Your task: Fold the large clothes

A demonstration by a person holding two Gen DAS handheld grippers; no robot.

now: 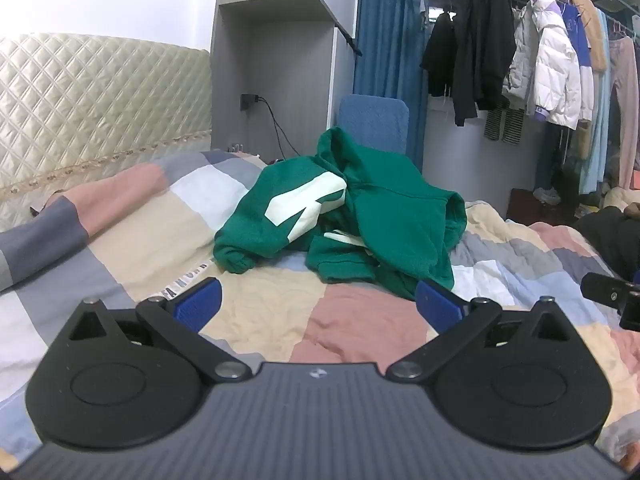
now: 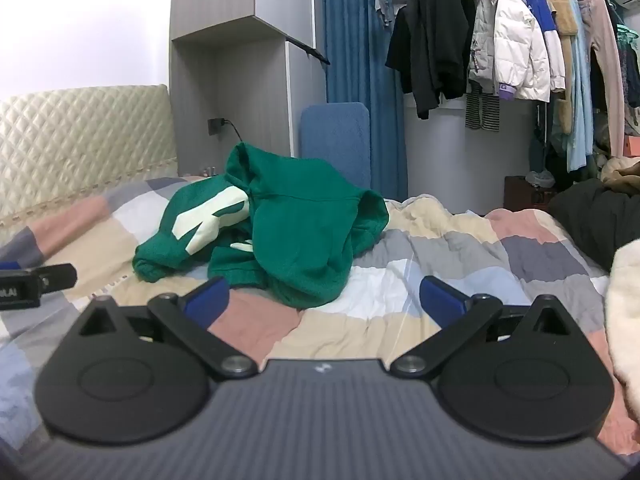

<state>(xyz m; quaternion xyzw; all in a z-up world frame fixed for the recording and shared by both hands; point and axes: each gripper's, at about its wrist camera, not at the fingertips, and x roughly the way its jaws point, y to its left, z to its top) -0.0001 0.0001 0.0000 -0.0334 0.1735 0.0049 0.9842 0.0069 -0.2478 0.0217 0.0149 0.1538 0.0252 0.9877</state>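
— One garment only is counted: a green hoodie (image 1: pixel 340 208), crumpled in a heap on the bed (image 1: pixel 248 312), with white lettering showing on its left part. Which step is judged to be in hand?

— The very start, it is judged. Nothing has been spread or folded yet. Two tongs are counted. The left tongs (image 1: pixel 318 304) are held wide, with nothing between the blue pads (image 1: pixel 198 306); the heap lies ahead of them and slightly to their right. The right tongs (image 2: pixel 324 302) are likewise spread wide and empty, and the hoodie (image 2: pixel 272 224) is found ahead of them and to their left, its near edge just beyond the left pad.

— So the garment sits between the two lines of reach?

— Roughly, yes. The next move is thought to call for an edge to be found, a hem or a shoulder, and for the heap to be drawn out flat on the quilt (image 2: pixel 440 248) before any fold is made. Which edge lies uppermost cannot be told.
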